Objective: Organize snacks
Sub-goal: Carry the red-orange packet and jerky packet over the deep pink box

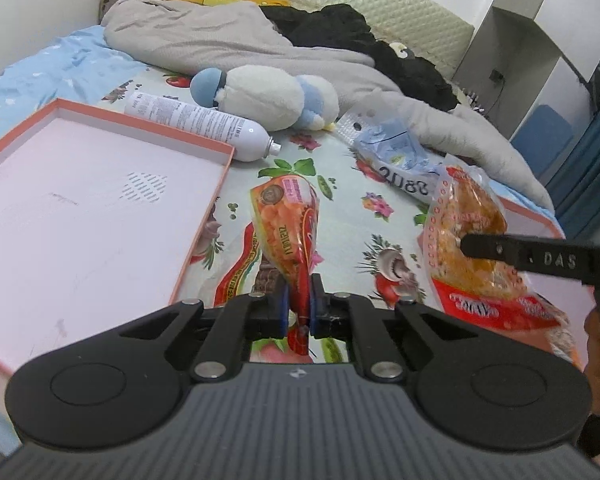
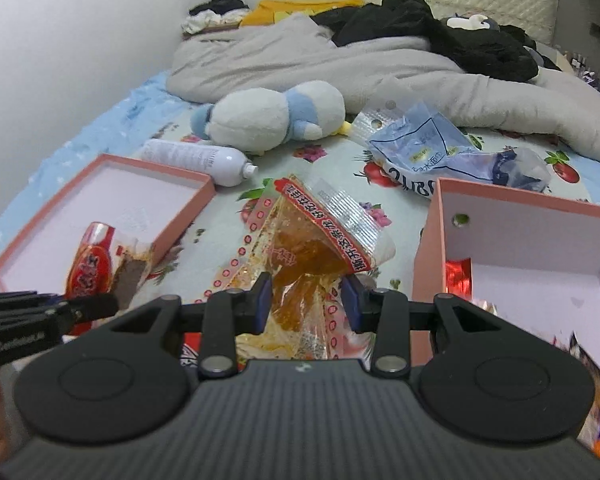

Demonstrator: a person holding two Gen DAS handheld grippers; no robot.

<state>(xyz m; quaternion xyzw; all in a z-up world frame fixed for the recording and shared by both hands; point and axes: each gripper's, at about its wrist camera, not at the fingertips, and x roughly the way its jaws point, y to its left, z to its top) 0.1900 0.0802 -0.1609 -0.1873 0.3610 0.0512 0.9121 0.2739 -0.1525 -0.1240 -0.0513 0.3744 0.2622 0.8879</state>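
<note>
My left gripper (image 1: 299, 305) is shut on the red end of an orange snack bag (image 1: 290, 224), held above the flowered sheet; the same bag shows at the left of the right wrist view (image 2: 94, 264). My right gripper (image 2: 306, 300) is closed on a clear bag of orange snacks (image 2: 300, 248) with a red strip, held over the bed; its finger crosses that bag in the left wrist view (image 1: 470, 232). A pink box (image 2: 540, 240) with snacks inside stands at the right. A shallow pink lid (image 1: 80, 200) lies at the left.
A white spray can (image 1: 204, 124) lies behind the lid. A white and blue plush toy (image 1: 268, 96) and a blue plastic bag (image 1: 396, 148) lie further back. A grey blanket (image 1: 228, 44) and black clothes (image 1: 340, 28) cover the far bed.
</note>
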